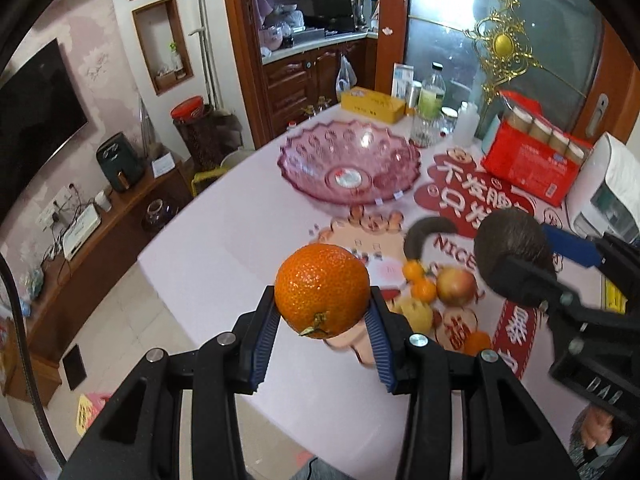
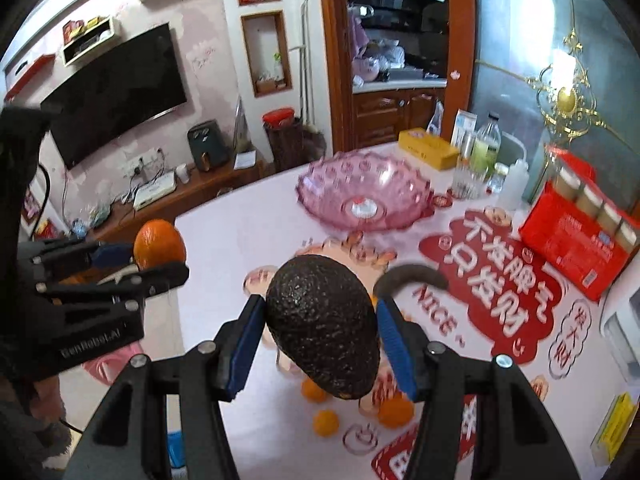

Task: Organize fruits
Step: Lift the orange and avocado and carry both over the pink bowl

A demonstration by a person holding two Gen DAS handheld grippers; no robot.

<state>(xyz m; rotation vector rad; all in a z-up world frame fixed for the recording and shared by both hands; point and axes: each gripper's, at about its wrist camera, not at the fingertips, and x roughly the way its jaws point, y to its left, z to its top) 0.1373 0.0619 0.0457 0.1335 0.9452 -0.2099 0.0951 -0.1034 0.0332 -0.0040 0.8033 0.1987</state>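
Observation:
My left gripper (image 1: 323, 312) is shut on an orange (image 1: 322, 290) and holds it above the table; it also shows in the right wrist view (image 2: 159, 245). My right gripper (image 2: 320, 332) is shut on a dark avocado (image 2: 324, 326), also seen in the left wrist view (image 1: 508, 252). An empty pink glass bowl (image 1: 348, 160) (image 2: 364, 192) stands farther back on the table. Small oranges (image 1: 420, 280), an apple (image 1: 456, 286) and a yellow fruit (image 1: 416, 312) lie on the table below the grippers. A dark curved fruit (image 2: 412, 276) lies behind the avocado.
A red box (image 1: 532, 168), a yellow box (image 1: 372, 104), bottles and jars (image 1: 432, 100) stand at the back of the table. A white appliance (image 1: 608, 192) is at the right edge. The table's left edge (image 1: 192, 220) drops to the floor.

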